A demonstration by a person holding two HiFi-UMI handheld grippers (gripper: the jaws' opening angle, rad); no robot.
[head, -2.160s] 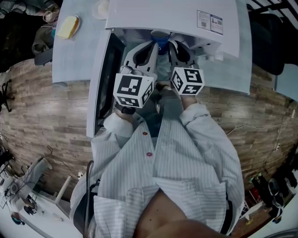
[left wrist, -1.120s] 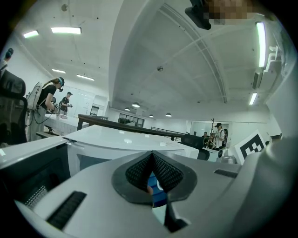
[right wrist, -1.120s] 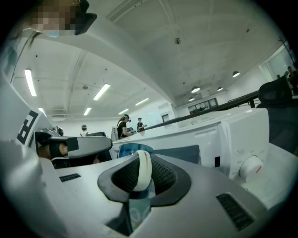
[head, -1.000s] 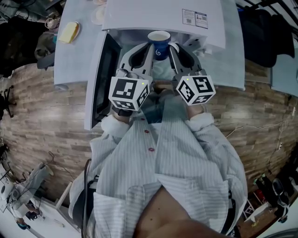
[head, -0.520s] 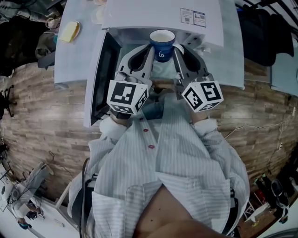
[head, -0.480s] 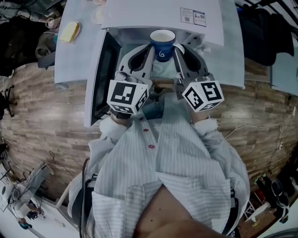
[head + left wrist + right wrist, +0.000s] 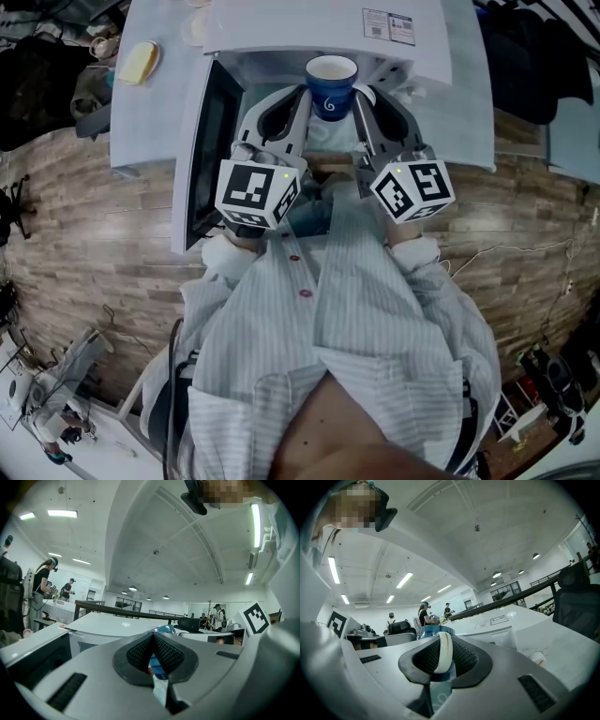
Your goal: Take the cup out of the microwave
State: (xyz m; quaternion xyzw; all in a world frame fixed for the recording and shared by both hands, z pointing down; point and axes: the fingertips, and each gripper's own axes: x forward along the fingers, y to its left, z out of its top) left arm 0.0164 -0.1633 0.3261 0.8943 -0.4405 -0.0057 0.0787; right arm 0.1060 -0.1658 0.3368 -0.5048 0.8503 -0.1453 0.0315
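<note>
inside the right gripper [image 7: 440, 667], a white cup handle [image 7: 442, 652] is pinched.

cup [image 7: 331, 86] before microwave [image 7: 309, 26], door [image 7: 212, 150] at left

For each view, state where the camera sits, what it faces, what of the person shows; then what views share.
Head view: on the head, facing steeply down at the open microwave; shirt, left gripper, right gripper show.
Left gripper view: on that gripper, along its closed jaws toward the cup; person's head above.
Right gripper view: on that gripper, along jaws clamped on the cup's handle; head above.
Shared: all show the cup.
</note>
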